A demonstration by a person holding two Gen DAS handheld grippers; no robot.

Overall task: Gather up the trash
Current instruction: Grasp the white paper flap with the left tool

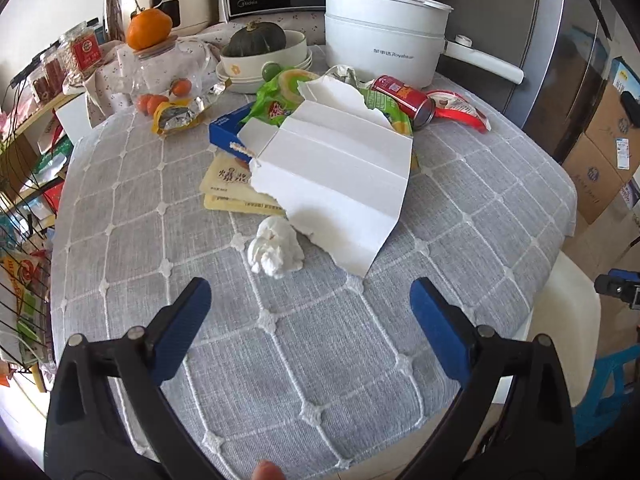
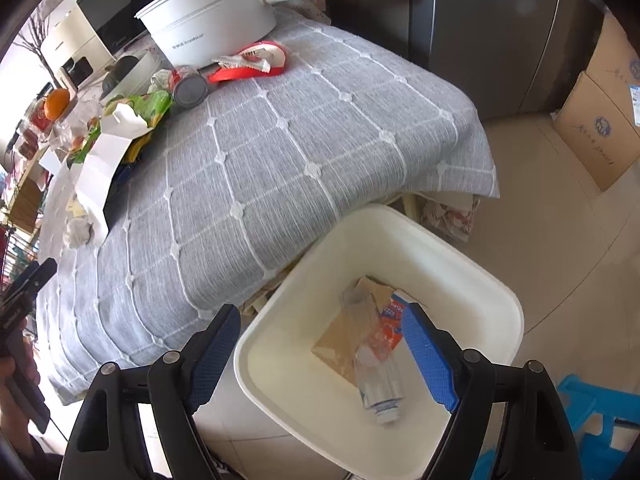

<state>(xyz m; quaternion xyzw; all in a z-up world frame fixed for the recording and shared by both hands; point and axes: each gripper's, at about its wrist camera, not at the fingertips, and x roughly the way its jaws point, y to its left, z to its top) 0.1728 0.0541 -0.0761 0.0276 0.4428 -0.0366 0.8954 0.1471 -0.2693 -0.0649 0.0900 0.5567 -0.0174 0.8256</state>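
The left gripper (image 1: 310,300) hangs over the counter (image 1: 320,360), which is covered by a grey cloth crossed with white stitched lines; its blue-padded jaws stand wide apart with nothing between them. Ahead of the left jaw and a little inward lies a crumpled white tissue (image 1: 276,250), apart from both pads. Just beyond it, ahead of the gap between the jaws, a large torn sheet of white folded cardboard (image 1: 340,168) rests tilted over a blue box (image 1: 228,128), some pale yellow packets (image 1: 228,184) and a green snack wrapper (image 1: 280,96). Further ahead and toward the right jaw lie a red drink can (image 1: 404,98) on its side and a red-and-white wrapper (image 1: 460,110), with a white electric pot (image 1: 384,36) behind them.

The right gripper (image 2: 320,348) points down past the counter's edge, over a white plastic bin (image 2: 280,344) standing on the tiled floor. Its jaws are spread wide and hold nothing. Below and between them, inside the bin, lie a clear plastic bottle (image 2: 378,384), a brown paper piece (image 2: 340,344) and a red-and-blue printed wrapper (image 2: 390,320) close by the right jaw. A blue plastic stool (image 2: 592,404) stands to the right of the right jaw.
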